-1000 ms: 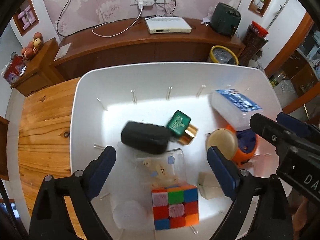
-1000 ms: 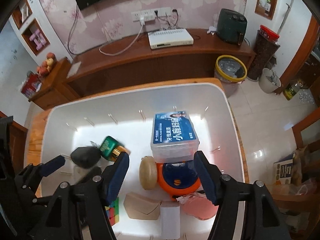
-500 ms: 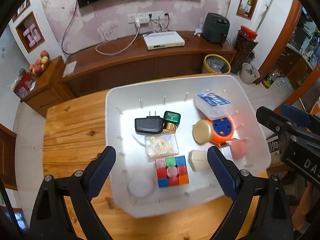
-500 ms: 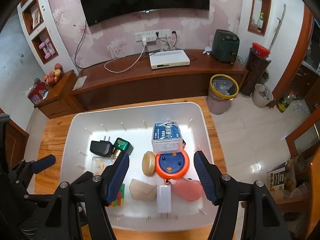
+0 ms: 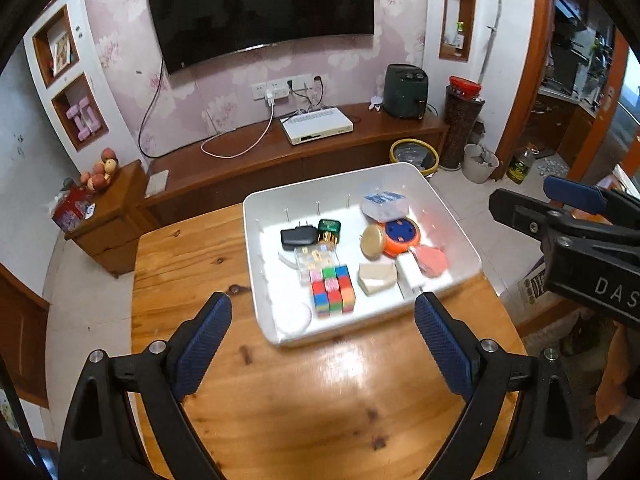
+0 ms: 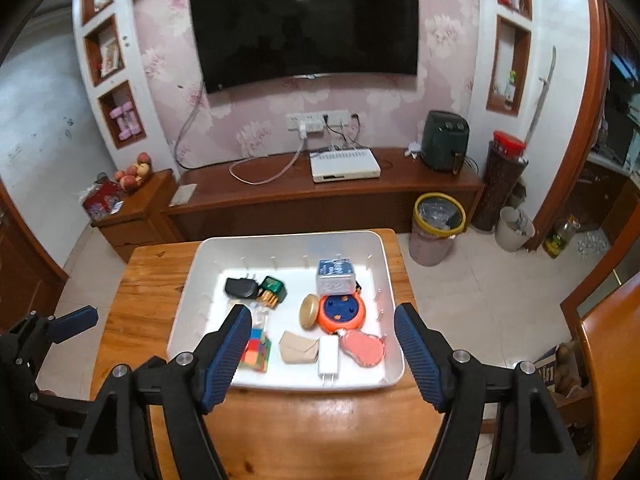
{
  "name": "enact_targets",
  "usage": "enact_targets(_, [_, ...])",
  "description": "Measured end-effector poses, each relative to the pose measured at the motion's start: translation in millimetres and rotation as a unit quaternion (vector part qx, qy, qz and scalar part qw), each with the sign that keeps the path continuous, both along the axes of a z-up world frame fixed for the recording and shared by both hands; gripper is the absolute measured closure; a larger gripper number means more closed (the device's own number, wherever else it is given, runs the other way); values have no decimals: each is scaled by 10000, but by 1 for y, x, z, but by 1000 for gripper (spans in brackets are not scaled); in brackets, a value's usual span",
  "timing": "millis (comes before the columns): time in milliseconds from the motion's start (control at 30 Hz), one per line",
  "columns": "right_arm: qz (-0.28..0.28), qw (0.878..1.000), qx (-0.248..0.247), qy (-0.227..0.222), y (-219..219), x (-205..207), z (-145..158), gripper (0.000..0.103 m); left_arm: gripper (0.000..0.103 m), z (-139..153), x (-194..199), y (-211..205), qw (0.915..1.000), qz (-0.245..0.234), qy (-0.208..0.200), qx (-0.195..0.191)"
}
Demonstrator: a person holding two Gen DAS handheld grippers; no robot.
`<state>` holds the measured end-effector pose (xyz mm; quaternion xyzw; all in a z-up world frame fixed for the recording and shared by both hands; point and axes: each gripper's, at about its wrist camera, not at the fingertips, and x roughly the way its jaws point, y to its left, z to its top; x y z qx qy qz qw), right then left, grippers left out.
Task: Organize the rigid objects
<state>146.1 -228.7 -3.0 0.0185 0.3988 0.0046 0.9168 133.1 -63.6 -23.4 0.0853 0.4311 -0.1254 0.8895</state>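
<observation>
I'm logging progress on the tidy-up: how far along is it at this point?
Looks done or nearly so: the puzzle cube, black charger, orange reel and the rest lie inside the white tray, with none visible on the wooden table. In hand: nothing; the left gripper and right gripper are open and empty. Nothing seems left.

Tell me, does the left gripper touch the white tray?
Apart. In the left wrist view the left gripper hangs open over bare table, and wood shows between its fingertips and the white tray.
</observation>
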Motion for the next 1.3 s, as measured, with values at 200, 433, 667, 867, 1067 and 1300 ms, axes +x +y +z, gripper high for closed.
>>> enact_targets(200, [253, 9994, 111, -188, 13, -61, 6, 23, 9, 5, -50, 14, 9992, 235, -55, 316])
enact_targets(433, [256, 9989, -187, -332, 30, -128, 0, 23, 9, 12, -118, 31, 9959, 259, -743, 435])
enact_targets(667, [61, 9996, 17, -273, 33, -177, -12, 23, 9, 2, -151, 44, 9970, 474, -594, 113])
enact_targets(867, [-94, 9993, 347, -114, 30, -209, -22, 23, 9, -6, -166, 51, 9957, 789, -480, -40])
enact_targets(1067, [-146, 9996, 241, -60, 37, -221, -26, 23, 9, -10, -169, 52, 9936, 1020, -476, -13])
enact_targets(1300, [40, 9992, -128, -385, 55, -234, -22, 23, 9, -14, -172, 58, 9915, 1253, -343, -67])
